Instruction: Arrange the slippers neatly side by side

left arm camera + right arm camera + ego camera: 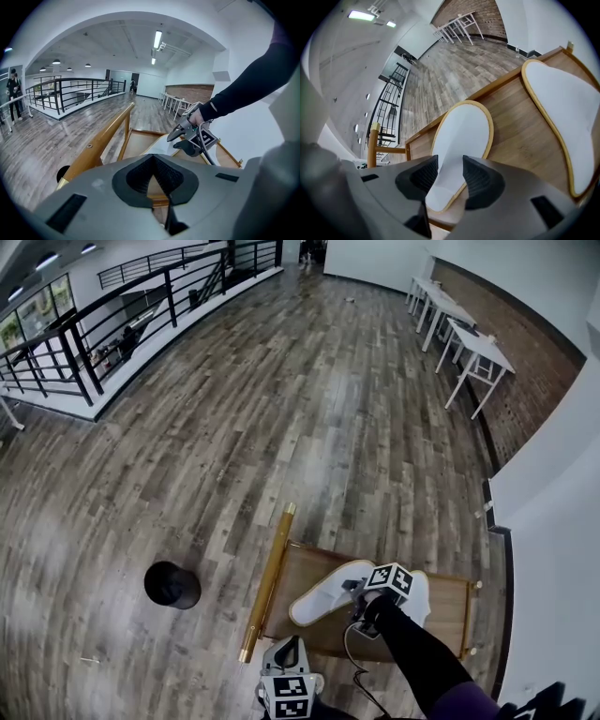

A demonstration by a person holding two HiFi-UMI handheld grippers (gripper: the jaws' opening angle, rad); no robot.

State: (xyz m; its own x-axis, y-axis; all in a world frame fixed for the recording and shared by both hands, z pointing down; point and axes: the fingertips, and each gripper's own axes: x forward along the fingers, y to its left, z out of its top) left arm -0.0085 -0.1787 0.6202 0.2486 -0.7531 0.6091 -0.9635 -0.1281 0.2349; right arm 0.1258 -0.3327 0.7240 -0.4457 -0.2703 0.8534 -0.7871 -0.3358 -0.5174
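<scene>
Heel of the left slipper (459,140) lay on the bench (520,126) just under your right tool's (450,176) open jaws, ungripped. You probably needed a square grip there. Your left tool (152,187) was shut, empty.

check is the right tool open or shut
Open: the right gripper view shows the right tool with jaws apart, and the slipper visible through the gap, not pinched.

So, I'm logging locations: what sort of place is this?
Likely an upper level of an office or commercial hall: black railing round an opening, white tables along a brick wall, wood floor.
</scene>
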